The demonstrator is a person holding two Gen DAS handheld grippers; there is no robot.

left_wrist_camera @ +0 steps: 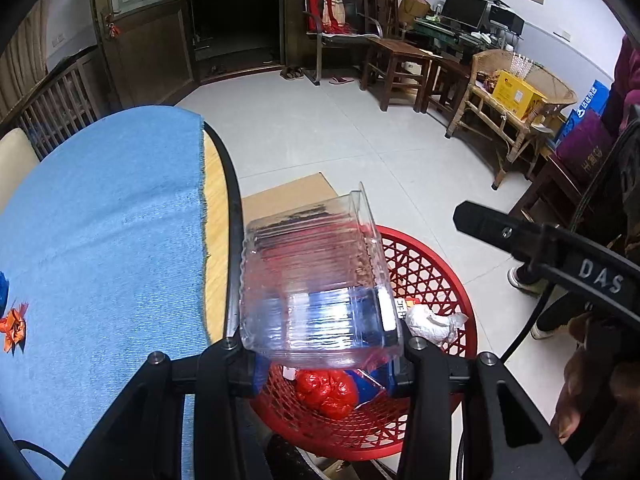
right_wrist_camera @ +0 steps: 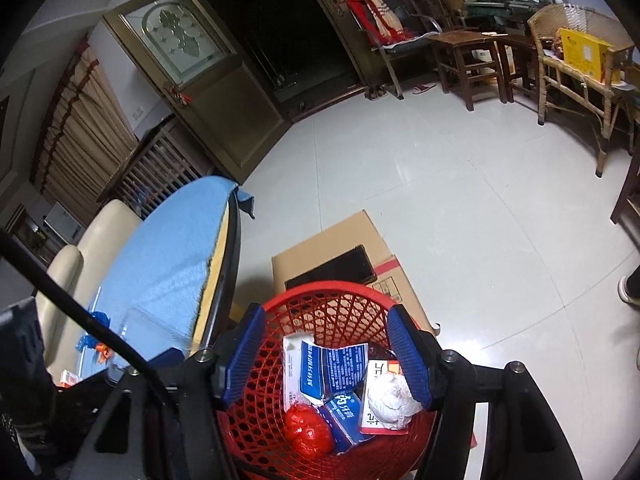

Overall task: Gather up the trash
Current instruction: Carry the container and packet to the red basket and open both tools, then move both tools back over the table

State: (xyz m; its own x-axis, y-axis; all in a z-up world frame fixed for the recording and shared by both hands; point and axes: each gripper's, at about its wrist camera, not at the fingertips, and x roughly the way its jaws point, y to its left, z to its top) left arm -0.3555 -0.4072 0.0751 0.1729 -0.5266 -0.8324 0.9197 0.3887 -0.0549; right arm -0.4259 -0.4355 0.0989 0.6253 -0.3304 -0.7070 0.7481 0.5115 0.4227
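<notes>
A: Left gripper [left_wrist_camera: 322,360] is clamped tight on a clear plastic container [left_wrist_camera: 316,280], holding it tilted right over the red basket [left_wrist_camera: 432,264].

B: And the right gripper [right_wrist_camera: 326,354]?

A: Fingers [right_wrist_camera: 408,354] apart, about half spread, nothing between them, hanging above that same basket.

B: What's inside it?

A: A red crumpled bag [right_wrist_camera: 308,430] at six o'clock, a white paper wad [right_wrist_camera: 390,400] at four, blue-and-white packaging [right_wrist_camera: 334,366] in the middle.

B: On the table?

A: An orange wrapper [left_wrist_camera: 14,326] lies on the blue cloth [left_wrist_camera: 104,216], at nine o'clock from the container.
</notes>
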